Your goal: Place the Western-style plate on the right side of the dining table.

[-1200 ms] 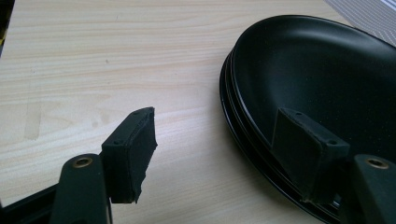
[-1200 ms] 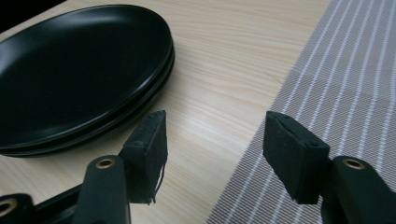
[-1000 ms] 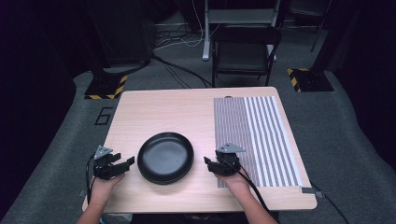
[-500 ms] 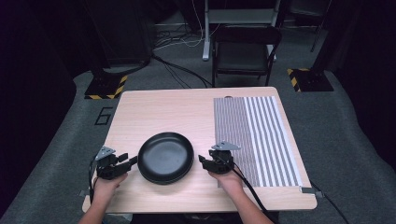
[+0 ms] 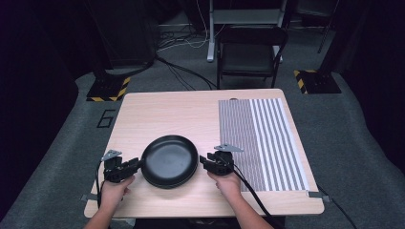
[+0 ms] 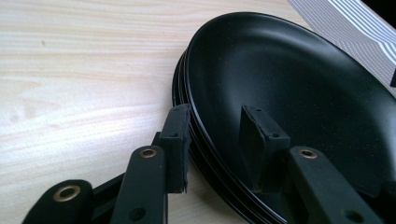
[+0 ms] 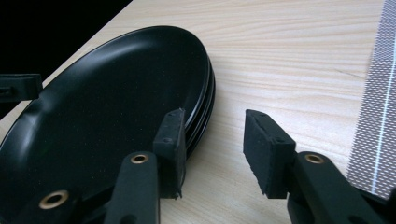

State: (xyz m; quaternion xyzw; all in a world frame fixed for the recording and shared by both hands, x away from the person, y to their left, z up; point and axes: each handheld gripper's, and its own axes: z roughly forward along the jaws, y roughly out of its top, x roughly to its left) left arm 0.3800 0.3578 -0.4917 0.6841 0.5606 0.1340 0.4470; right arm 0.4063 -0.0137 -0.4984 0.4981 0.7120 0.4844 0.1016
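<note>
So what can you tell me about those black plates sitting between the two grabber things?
The black plates are a small stack, at least three rims showing at the edge, round, shallow and matte, plastic or coated ceramic by the look. They lie flat on the wooden table, near its front edge, left of the striped mat. The left gripper straddles the rim, jaws just closing, one inside, one outside; the right gripper does likewise on the opposite side.
</note>
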